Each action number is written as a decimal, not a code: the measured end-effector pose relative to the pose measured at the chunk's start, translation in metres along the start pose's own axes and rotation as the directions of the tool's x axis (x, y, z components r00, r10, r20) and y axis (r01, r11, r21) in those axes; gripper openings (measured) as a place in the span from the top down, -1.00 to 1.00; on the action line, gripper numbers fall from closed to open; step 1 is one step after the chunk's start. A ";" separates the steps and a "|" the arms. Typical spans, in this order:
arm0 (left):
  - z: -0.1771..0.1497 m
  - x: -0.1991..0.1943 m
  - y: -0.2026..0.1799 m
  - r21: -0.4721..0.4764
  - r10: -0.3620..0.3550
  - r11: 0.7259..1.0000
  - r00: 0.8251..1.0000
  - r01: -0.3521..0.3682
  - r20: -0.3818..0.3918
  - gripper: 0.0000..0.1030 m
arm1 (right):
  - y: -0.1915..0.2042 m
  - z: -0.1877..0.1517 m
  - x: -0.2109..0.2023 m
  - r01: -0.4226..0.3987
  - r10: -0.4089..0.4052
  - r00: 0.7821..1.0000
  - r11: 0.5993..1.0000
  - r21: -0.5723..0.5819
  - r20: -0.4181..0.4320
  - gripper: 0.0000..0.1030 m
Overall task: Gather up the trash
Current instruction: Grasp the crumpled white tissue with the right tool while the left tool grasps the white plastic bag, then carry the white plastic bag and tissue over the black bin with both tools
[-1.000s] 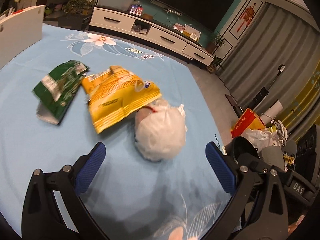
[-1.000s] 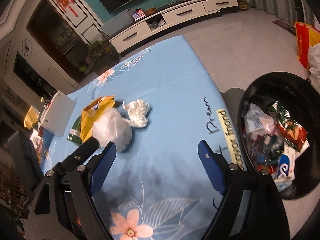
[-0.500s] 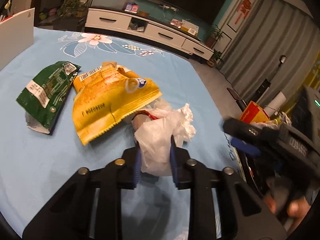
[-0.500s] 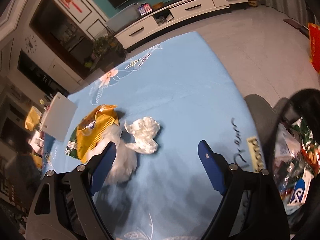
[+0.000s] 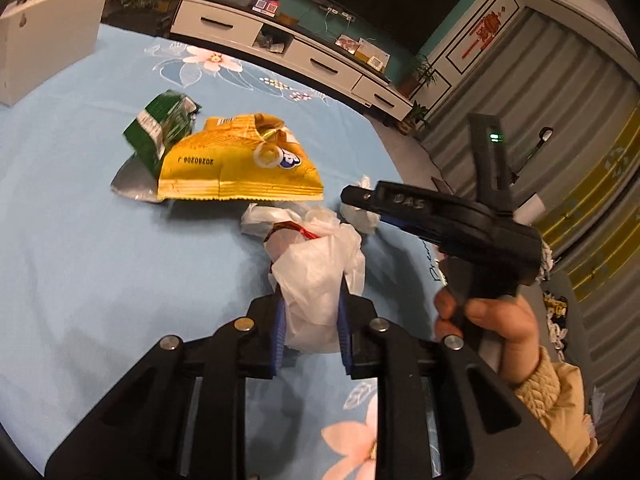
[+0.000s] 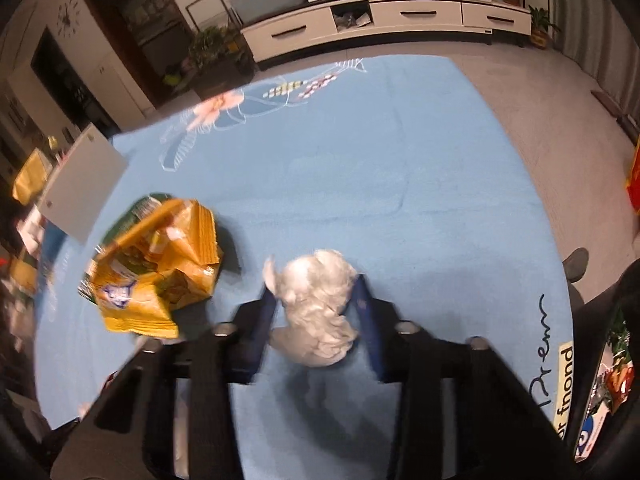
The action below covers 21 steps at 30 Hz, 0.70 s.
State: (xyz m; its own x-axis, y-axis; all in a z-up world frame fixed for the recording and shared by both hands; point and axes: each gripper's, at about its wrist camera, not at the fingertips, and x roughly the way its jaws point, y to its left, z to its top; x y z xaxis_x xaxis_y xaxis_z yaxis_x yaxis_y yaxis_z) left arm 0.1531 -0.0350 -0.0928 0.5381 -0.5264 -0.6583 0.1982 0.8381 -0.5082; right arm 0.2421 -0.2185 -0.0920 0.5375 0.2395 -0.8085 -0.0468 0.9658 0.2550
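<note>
Worktop covered with a light blue cloth printed with flowers and lettering. On it, far side: a yellow snack bag, crumpled, printed side up, with a green snack bag touching it on its far-left edge and partly tucked under. A white board stands at the far-left corner. Beyond the worktop: a white TV cabinet along the wall, potted plants, grey curtains. A black bin with wrappers in it sits just off the right edge of the worktop.

Left gripper: narrow, blue pads pressed on a white plastic bag. The bag is thin, translucent and bunched, with something red showing at its upper end; it lies just in front of the yellow bag, not touching it as far as I can tell.

Right gripper: jaws closing on a crumpled white paper wad, which sits between the pads on the cloth; both pads appear to meet its sides, though the view is blurred. In the left view the wad lies just beside the plastic bag, partly hidden behind the right gripper, whose handle a hand in a cream knitted sleeve grips.
</note>
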 end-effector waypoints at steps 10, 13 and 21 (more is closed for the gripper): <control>-0.018 -0.038 0.003 0.033 0.008 0.999 0.999 -0.009 0.031 0.56 | 0.009 -0.032 -0.055 -0.031 0.031 0.998 0.999 -0.008 0.049 0.59; -0.027 -0.050 0.004 0.035 0.020 0.999 0.999 -0.021 0.041 0.56 | 0.012 -0.054 -0.079 -0.054 0.054 0.997 0.999 -0.007 0.060 0.59; -0.057 -0.090 -0.007 0.065 0.083 0.994 0.990 -0.091 0.114 0.56 | 0.019 -0.111 -0.125 -0.088 0.088 0.995 0.996 0.003 0.053 0.59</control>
State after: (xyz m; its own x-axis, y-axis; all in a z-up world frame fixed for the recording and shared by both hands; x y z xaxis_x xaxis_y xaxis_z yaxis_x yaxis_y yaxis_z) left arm 0.0567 -0.0013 -0.0612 0.6424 -0.4352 -0.6308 0.2011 0.8900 -0.4092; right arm 0.0810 -0.2190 -0.0450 0.5751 0.3177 -0.7539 -0.0911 0.9406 0.3270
